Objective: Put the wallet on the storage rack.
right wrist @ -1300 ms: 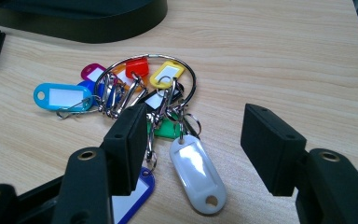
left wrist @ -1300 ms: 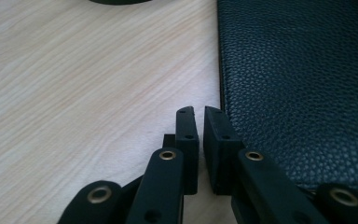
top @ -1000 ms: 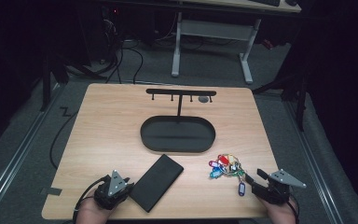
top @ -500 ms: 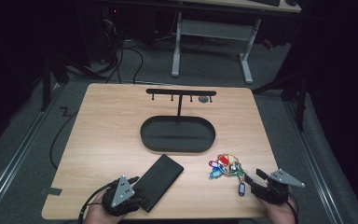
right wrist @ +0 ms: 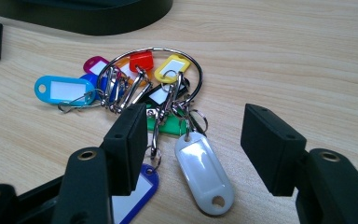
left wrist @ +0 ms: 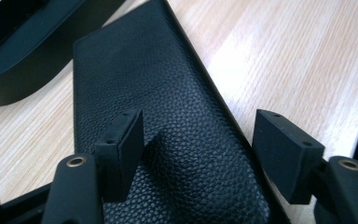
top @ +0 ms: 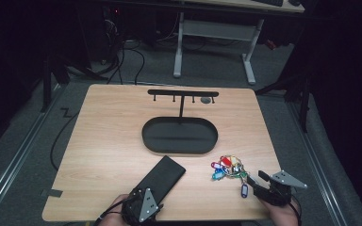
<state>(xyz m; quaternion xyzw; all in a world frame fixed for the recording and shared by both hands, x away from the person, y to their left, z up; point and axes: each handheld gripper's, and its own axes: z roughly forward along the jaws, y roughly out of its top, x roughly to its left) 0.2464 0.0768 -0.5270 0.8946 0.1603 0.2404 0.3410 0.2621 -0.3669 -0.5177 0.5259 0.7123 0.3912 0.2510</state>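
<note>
Nothing is picked up yet. The black case (top: 160, 177) lies flat on the tabletop (top: 108, 136), near its front edge and just short of the oval tray (top: 179, 135), and the left tool (left wrist: 198, 144) stands spread over the case's near end, one jaw above the leather and the other past its edge, neither one pressing on it. The key bunch (right wrist: 144, 88) rests on the wood to the right of the case, close to the tray's front rim, its ring and coloured tags fanned out. The right tool (right wrist: 193, 144) is released too, jaws wide on either side of the white tag (right wrist: 203, 170), apart from it. The rack (top: 183, 93) behind the tray has bare pegs, save for a small round thing (top: 206, 100) near its right end. So the grasps and whatever placing follows are, by my judgement, all still to do.

The near end of the case is cut off under the left tool in its own view. The tags overlap, so which clip joins which is hard to tell, and the round thing on the rack is possibly a knob, too small to make out.
</note>
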